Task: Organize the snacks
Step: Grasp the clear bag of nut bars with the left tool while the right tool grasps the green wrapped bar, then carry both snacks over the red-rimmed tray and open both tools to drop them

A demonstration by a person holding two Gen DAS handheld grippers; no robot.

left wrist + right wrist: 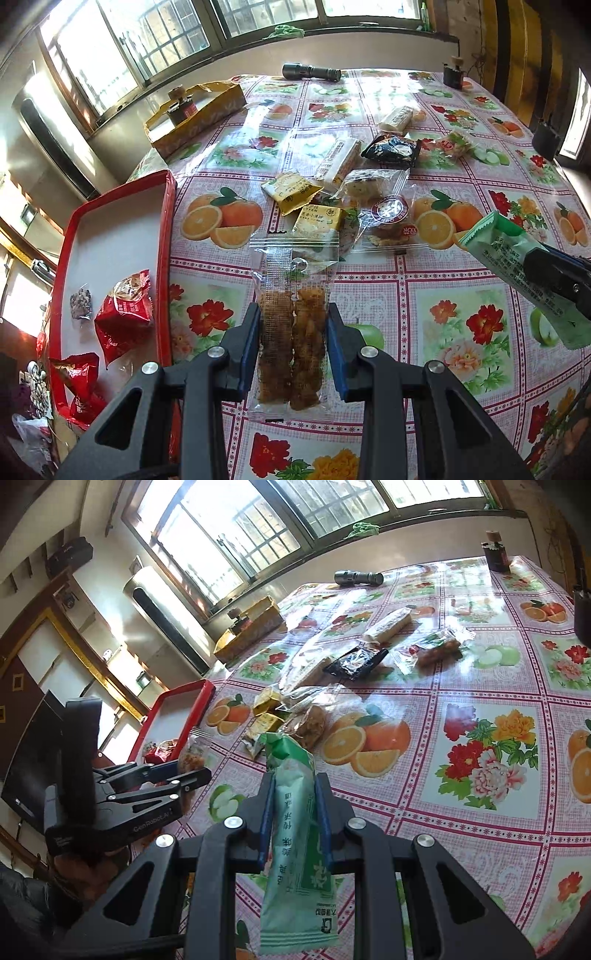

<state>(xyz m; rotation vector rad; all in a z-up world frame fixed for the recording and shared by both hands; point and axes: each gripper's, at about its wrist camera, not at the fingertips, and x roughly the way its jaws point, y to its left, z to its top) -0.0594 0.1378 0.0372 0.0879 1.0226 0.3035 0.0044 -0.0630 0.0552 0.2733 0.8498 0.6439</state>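
Snacks (pixel 334 192) scattered mid-table on flowered tablecloth (pixel 461 280). Clear packet of brown pieces (pixel 291 332) clamped in left gripper (pixel 293 314), raised just right of red tray (pixel 166 236) holding red packets (pixel 123 314). Green packet (pixel 295 812) pinched tight in right gripper (pixel 294 786), lifted off cloth.
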